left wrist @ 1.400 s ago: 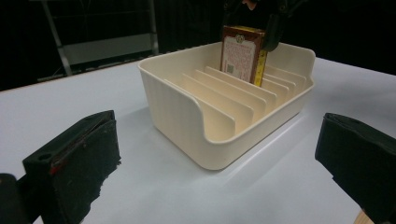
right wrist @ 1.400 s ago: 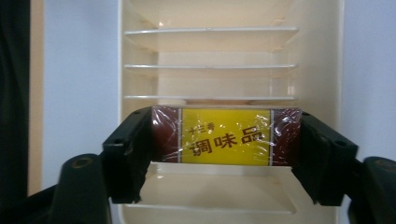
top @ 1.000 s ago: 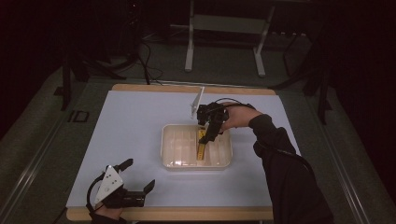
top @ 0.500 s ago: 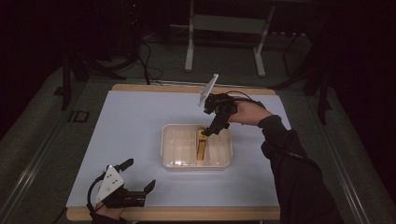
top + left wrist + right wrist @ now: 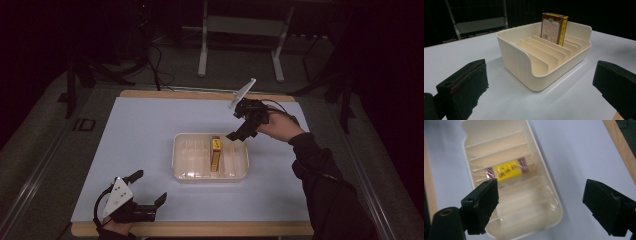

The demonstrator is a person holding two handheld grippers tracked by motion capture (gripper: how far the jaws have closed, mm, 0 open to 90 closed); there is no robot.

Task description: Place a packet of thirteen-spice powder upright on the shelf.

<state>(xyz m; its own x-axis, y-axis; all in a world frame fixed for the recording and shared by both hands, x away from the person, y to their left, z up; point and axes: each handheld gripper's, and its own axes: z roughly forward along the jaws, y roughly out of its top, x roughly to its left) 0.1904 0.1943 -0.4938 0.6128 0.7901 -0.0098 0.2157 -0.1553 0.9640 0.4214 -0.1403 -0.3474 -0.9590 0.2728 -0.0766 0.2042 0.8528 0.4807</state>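
The cream tray [image 5: 182, 172] with its upright box [image 5: 215, 154] blocks the middle of the worktop [image 5: 140, 130]; bare room runs along the far edge, left edge and right edge, and over the near right corner.

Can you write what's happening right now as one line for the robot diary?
right gripper: jaws just opened, empty, above tray | small box: standing on edge in a slot of cream slotted tray | left gripper: jaws open, empty, near table's front edge
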